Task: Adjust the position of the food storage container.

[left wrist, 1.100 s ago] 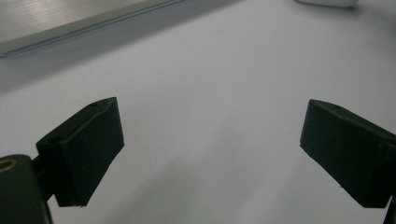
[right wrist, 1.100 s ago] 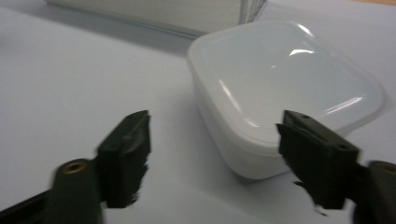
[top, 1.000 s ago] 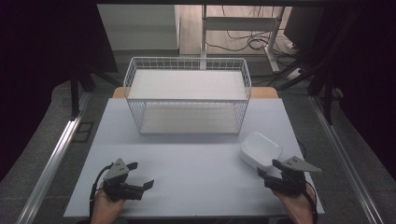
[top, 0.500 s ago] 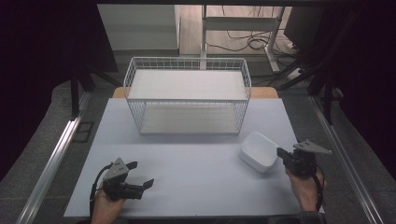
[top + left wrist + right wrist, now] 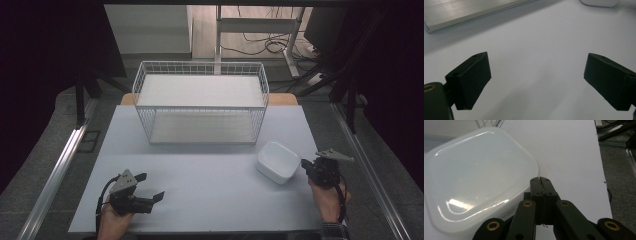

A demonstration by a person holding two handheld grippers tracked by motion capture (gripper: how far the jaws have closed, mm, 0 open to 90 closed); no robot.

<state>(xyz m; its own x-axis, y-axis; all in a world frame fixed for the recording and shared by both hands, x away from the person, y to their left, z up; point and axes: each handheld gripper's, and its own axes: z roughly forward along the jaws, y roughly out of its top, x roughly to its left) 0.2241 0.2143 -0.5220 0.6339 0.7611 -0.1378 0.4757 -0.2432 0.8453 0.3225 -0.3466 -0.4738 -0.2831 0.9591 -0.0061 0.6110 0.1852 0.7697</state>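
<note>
On the white rectangular table [image 5: 210, 195], the right gripper [image 5: 306, 166] sits at the right side, its tip just beside the right edge of the white rounded-square plastic container [image 5: 278, 161], which rests upside down on the tabletop, near the front right corner of the white wire-mesh basket rack [image 5: 201, 102]. In the right gripper view that gripper [image 5: 540, 180] shows its two black jaws pressed together with nothing between them, the tips close against the container's rim [image 5: 479, 175]; whether they touch it is hard to tell. Over at the near left, the left gripper [image 5: 150, 192] is held low above the table in the person's left hand [image 5: 112, 222], well apart from the container. In the left gripper view, its jaws stand wide apart over bare tabletop, and the container's edge [image 5: 599, 2] peeks in at the far right.
</note>
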